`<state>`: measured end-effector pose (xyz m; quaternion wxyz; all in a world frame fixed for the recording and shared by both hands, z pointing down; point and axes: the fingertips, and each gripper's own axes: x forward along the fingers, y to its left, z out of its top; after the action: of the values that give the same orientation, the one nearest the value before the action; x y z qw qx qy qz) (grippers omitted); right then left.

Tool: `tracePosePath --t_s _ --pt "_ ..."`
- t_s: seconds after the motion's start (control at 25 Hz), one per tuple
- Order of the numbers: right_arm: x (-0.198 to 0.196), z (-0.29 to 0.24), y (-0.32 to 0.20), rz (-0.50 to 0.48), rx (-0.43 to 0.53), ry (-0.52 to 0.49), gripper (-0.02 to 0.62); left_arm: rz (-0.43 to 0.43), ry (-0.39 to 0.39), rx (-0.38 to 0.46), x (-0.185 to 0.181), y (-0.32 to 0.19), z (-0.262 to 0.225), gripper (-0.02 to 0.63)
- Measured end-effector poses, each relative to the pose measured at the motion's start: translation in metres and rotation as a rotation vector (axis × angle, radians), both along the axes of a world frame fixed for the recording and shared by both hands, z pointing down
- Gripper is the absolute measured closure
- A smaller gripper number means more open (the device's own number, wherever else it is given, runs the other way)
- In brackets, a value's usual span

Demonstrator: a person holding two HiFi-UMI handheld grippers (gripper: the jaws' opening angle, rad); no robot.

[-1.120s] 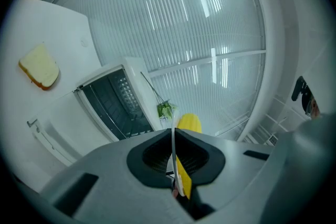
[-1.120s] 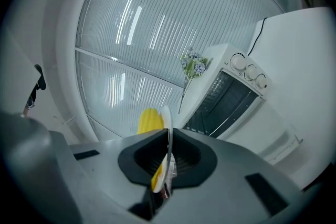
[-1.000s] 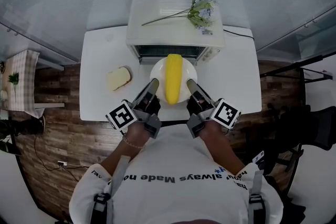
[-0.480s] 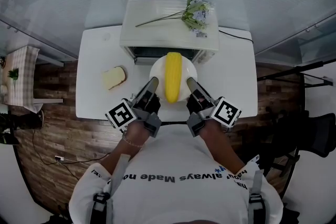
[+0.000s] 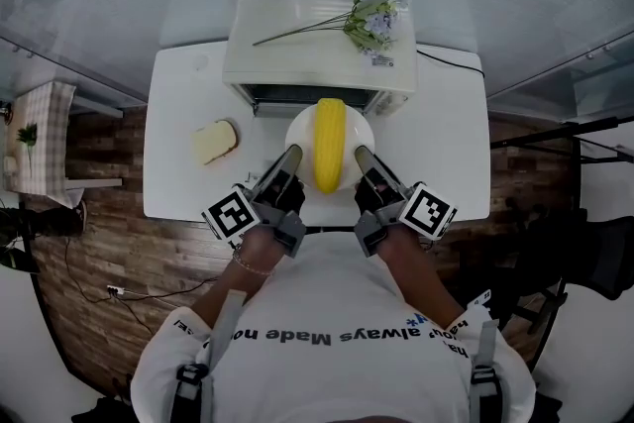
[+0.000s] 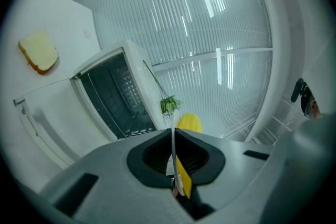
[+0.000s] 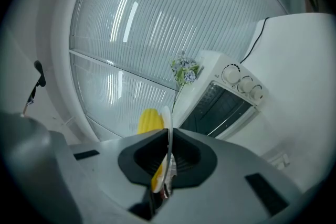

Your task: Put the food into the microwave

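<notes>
At the far middle of the white table (image 5: 446, 154) stands 1 white toaster oven (image 5: 317, 64), its glass door let down toward the person and its dark cavity open. In the right gripper view 3 dials (image 7: 244, 84) line its front. 1 sprig of artificial flowers (image 5: 371, 18) lies across its top, blooms to the right. Just near of the opening is 1 round white plate (image 5: 297, 129) carrying 1 yellow corn cob (image 5: 329, 144). The cob's long axis runs near to far, with 1 end pointing into the oven mouth and the other back at the person. The left gripper (image 5: 290, 157) pinches the plate's near-left rim and the right gripper (image 5: 362, 157) pinches its near-right rim, 2 grips in all. In the left gripper view the jaws are closed narrowly on the thin plate edge (image 6: 174, 134), with the corn (image 6: 189, 123) just beyond it. In the right gripper view the jaws likewise clamp the rim (image 7: 168, 123) beside the cob (image 7: 149, 120). Whether the plate hangs clear of the lowered door or rests on it cannot be told. On the table to the left, well apart from the plate, lies 1 slice of bread (image 5: 215, 142), its crust edge toward the right.
</notes>
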<state>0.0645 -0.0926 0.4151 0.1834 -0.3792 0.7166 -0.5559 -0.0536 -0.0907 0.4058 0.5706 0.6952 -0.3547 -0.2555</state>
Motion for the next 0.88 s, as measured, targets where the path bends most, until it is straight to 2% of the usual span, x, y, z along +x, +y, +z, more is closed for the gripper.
tracePosePath --t_s 0.8,0.88 --pt "0.003 0.081 -0.020 -0.006 -0.080 0.025 0.574 0.073 -0.035 -0.092 0.003 -0.019 0.085 0.588" --pt "0.005 0.091 -0.025 0.000 -0.090 0.029 0.574 0.080 -0.059 -0.096 0.004 -0.024 0.097 0.588"
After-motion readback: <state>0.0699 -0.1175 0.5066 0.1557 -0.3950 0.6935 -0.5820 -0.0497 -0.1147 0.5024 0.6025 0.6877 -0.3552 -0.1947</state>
